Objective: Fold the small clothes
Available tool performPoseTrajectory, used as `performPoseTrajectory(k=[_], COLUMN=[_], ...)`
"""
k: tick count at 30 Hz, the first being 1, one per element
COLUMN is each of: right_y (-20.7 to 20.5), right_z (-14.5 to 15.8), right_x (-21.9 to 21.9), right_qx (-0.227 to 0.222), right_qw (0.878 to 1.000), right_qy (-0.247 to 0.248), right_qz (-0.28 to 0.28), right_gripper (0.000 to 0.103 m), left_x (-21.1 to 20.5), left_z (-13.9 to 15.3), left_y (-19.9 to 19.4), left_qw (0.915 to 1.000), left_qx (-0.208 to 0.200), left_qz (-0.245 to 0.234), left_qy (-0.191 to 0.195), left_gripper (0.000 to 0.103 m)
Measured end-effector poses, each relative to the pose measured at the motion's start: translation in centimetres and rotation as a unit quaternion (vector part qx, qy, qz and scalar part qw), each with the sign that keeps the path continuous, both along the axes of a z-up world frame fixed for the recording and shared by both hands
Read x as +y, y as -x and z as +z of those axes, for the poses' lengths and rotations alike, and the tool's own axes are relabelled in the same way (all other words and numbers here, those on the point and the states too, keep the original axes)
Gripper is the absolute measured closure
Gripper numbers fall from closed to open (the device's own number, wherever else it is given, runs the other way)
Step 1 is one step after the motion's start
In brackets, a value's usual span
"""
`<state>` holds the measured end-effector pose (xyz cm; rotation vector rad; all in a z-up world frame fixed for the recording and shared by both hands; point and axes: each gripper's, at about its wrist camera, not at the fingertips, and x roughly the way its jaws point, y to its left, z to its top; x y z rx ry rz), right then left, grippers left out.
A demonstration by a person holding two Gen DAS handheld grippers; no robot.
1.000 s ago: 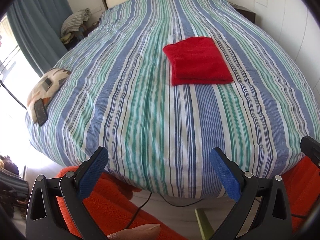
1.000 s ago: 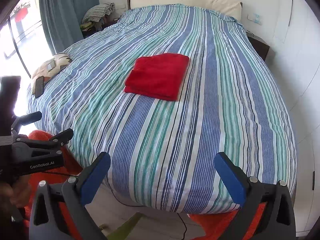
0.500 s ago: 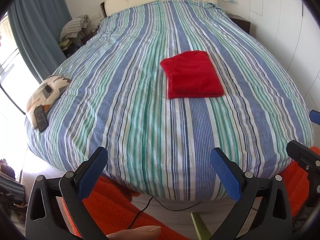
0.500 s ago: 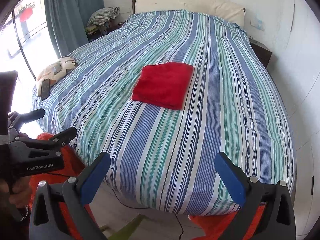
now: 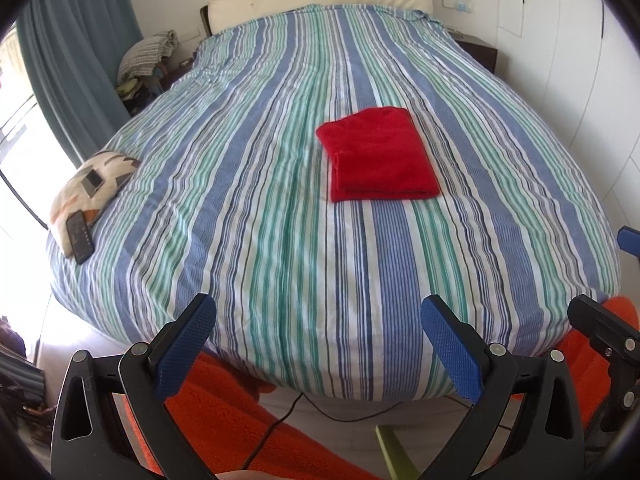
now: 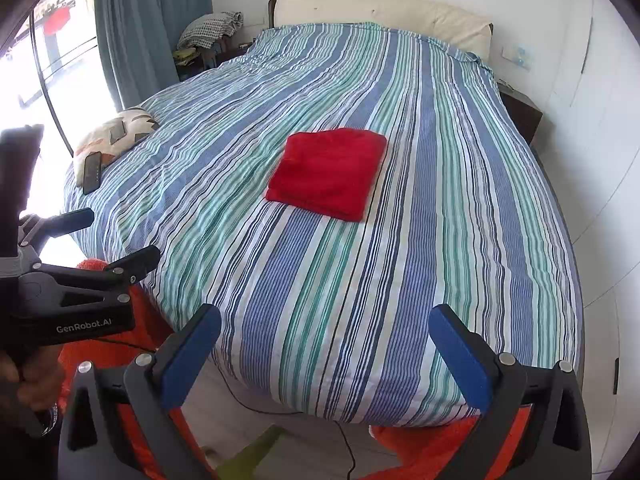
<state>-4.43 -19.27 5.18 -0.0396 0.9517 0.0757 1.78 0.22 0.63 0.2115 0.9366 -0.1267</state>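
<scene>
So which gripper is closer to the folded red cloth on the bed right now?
Neither clearly. The left gripper and right gripper both hang open past the foot of the bed, well short of the red cloth, left one toward the window side.

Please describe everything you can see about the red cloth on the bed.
The red cloth is plain bright red, soft and fleecy in look. It is folded into a neat, flat rectangle with layered edges showing along its near side. It lies on the striped bedcover, about mid-bed and slightly askew to the stripes. Only the cover touches it; both tools are held back at the foot of the bed.
</scene>
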Motion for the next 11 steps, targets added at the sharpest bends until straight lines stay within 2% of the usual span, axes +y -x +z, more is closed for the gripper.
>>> performPoseTrajectory(k=[11], right_y=[0.07], right_z=[-0.32], right_x=[-0.26], right_qx=[-0.002], right_qw=[1.0], right_qy=[-0.006], right_qz=[-0.006], right_gripper=[0.001], left_x=[-0.13], left_z=[0.45], left_y=[0.63], left_qw=[0.9998], left_qx=[-0.015], left_qz=[-0.006], left_qy=[0.007], left_gripper=[0.001])
